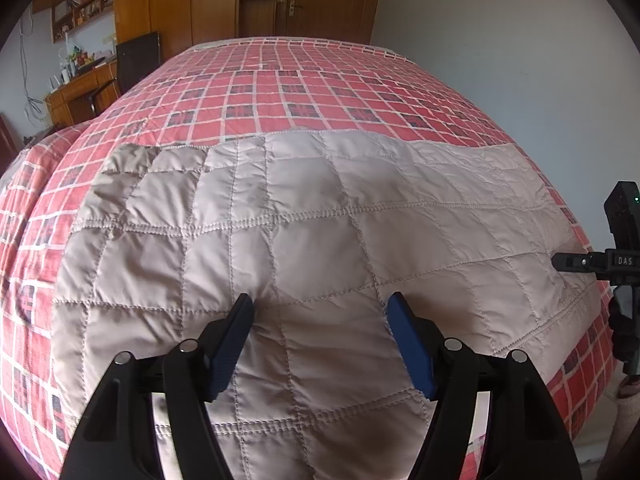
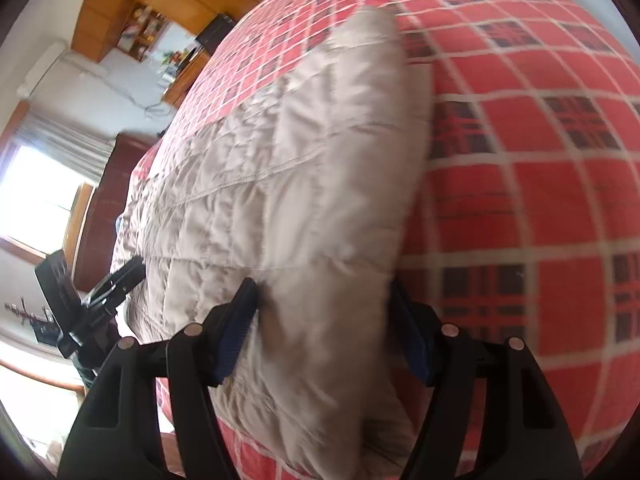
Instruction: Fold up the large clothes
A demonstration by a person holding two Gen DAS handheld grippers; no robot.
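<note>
Nearest in the left wrist view, the left gripper (image 1: 320,308) hangs with its blue-padded jaws spread wide over the quilted beige garment (image 1: 312,232), nothing between them, though how close the pads sit to the cloth cannot be told. The garment lies flat on the bed (image 1: 280,92), spread across its near edge over the red checked bedcover. At that view's right margin the right gripper (image 1: 560,261) shows by the garment's right end. In the right wrist view, the right gripper (image 2: 320,304) also has its jaws wide apart, a thick folded end of the garment (image 2: 312,184) filling the gap between them; the picture is blurred, so contact cannot be told. Farther off, the left gripper (image 2: 136,266) shows near the bed's edge. Beyond the bed stands a wooden wardrobe (image 1: 192,4).
</note>
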